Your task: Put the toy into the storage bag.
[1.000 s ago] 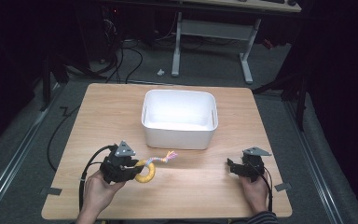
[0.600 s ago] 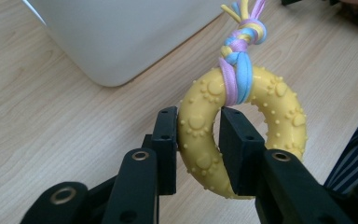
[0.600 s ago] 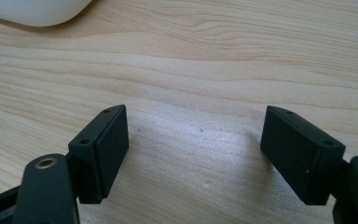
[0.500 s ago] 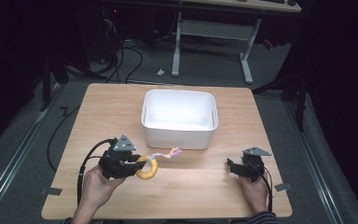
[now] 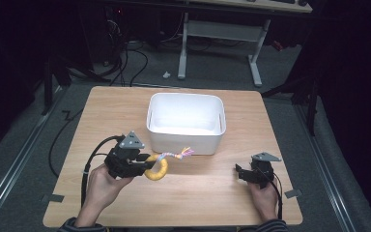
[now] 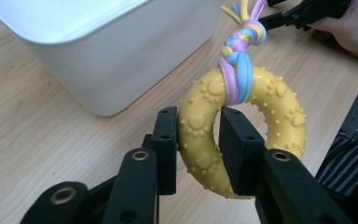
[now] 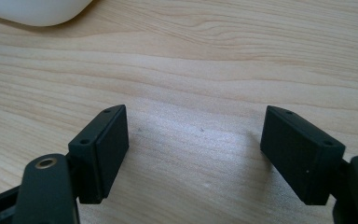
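left gripper (image 5: 142,166): jaws pinch yellow ring toy (image 6: 214,140), lifted near white bin (image 5: 186,140) | not in yet | right gripper (image 7: 193,154): jaws spread

1. This looks like a lab or test room, not a home.
2. A small wooden counter (image 5: 125,111) stands alone on grey carpet (image 5: 319,159).
3. Black cables (image 5: 125,63) lie tangled on the floor behind it.
4. A desk with white metal legs (image 5: 256,58) stands at the back.
5. The room around is dark.
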`<state>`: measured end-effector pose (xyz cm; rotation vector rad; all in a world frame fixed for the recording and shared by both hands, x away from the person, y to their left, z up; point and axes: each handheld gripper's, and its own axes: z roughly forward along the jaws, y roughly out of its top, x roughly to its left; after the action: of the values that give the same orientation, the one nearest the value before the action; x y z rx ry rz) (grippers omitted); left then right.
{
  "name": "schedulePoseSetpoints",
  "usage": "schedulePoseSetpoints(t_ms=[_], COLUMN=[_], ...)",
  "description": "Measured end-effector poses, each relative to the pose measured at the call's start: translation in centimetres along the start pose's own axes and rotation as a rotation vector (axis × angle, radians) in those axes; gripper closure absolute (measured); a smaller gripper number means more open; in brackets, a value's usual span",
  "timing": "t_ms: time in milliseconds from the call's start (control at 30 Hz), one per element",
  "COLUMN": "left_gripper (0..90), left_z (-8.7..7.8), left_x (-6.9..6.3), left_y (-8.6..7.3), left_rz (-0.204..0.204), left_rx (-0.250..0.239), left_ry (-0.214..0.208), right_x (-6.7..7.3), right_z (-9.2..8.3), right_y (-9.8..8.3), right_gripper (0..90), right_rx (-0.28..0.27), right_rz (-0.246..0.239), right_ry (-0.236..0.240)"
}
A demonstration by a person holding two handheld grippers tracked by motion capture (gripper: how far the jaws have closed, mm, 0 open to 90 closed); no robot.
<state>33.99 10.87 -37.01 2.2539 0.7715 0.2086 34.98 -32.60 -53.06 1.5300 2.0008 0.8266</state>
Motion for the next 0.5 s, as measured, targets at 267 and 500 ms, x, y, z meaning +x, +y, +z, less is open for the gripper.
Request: schedulePoseSetpoints(t_ms=[267,500], left_gripper=[68.5,68.5], left_z=[-0.8,-0.9], left_x=[0.4,0.9], left_y=[1.6,2.9], left_rz=[0.009,0.01], left_rx=[-0.031,-0.04], left_ry=[-0.018,-0.024], right_x=[0.0,0.0], right_z=[0.0,0.0], right_y=[0.0,0.0], right_gripper=[23.5,23.5], right_rx=[0.0,0.0], right_rz=[0.0,0.0], right_ry=[0.0,0.0])
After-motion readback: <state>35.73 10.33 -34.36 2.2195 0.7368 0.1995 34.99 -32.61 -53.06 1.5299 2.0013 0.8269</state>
